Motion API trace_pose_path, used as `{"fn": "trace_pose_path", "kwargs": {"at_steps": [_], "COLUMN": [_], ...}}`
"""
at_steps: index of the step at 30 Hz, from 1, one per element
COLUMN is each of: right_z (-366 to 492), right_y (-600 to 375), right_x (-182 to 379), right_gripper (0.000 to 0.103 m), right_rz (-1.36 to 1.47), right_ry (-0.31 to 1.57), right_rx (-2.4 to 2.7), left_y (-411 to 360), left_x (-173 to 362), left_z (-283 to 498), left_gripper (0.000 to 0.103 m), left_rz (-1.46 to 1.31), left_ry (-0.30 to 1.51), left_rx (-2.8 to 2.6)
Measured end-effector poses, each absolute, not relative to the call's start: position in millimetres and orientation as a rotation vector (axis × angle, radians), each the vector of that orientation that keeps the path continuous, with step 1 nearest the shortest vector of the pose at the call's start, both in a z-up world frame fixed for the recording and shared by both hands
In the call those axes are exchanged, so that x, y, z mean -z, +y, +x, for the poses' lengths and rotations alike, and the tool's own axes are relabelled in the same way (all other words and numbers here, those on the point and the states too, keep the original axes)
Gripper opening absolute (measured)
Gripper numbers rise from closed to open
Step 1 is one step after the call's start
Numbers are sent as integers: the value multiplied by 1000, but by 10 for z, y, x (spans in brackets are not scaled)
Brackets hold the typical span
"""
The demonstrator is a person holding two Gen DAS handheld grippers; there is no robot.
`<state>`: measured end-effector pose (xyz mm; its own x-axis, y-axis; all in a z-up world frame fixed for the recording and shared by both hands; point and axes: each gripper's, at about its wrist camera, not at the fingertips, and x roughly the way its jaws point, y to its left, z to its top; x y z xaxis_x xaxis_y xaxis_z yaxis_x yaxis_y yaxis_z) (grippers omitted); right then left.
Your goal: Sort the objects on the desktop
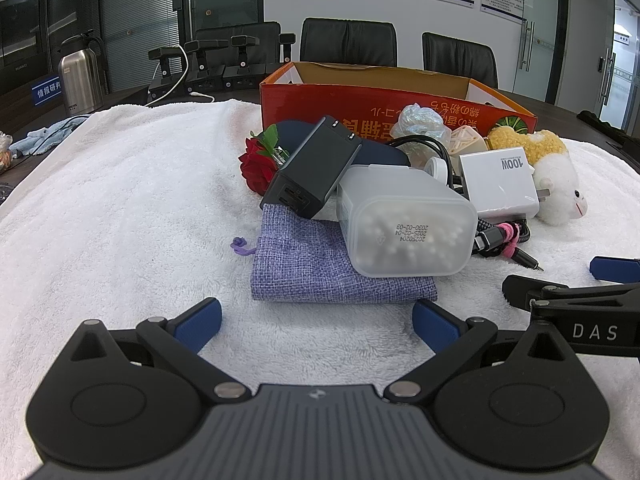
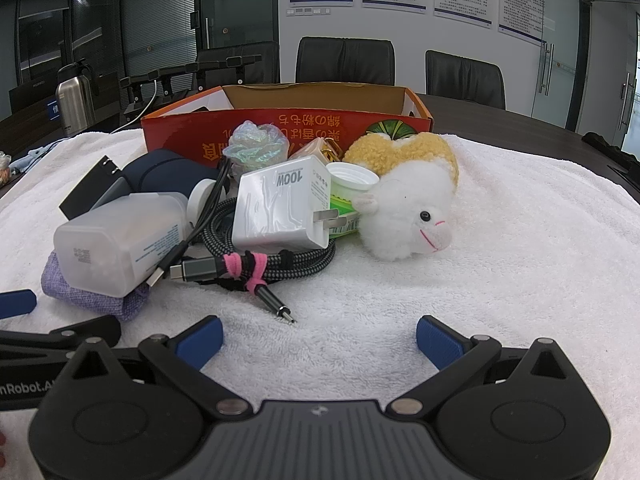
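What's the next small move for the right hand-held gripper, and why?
Probably ease the right hand-held gripper forward toward the plush sheep. Its jaws are wide open and empty over bare towel, and the sheep lies at the pile's edge with nothing on top of it, so it looks the easiest pick. The open box stands just behind.

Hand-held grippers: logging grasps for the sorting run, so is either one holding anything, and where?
Nothing held. Left hand-held gripper and right hand-held gripper are both open over bare towel.
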<state>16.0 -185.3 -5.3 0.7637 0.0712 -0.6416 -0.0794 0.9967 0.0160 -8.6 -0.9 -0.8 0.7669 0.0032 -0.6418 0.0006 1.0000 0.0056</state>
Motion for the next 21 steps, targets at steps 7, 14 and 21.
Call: {"fn": "trace_pose_path", "kwargs": {"at_steps": [7,14,21], "right_z": [160,160,160], "right_y": [-1853,-1853,-1852], "right_x": [53,53,53], "right_gripper": [103,103,103], "right_rz": [-12,-12,-12], "right_ry": [697,697,697], "right_rx": [-82,-82,-82], "left_y": [-10,-11,-12], "left_x": [9,10,11], "left_z": [-97,-108,-118], "left_gripper": [103,103,103], "left_rz": [6,5,5], "left_ry": [697,697,697], "left_rx": [-1,-1,-1]}}
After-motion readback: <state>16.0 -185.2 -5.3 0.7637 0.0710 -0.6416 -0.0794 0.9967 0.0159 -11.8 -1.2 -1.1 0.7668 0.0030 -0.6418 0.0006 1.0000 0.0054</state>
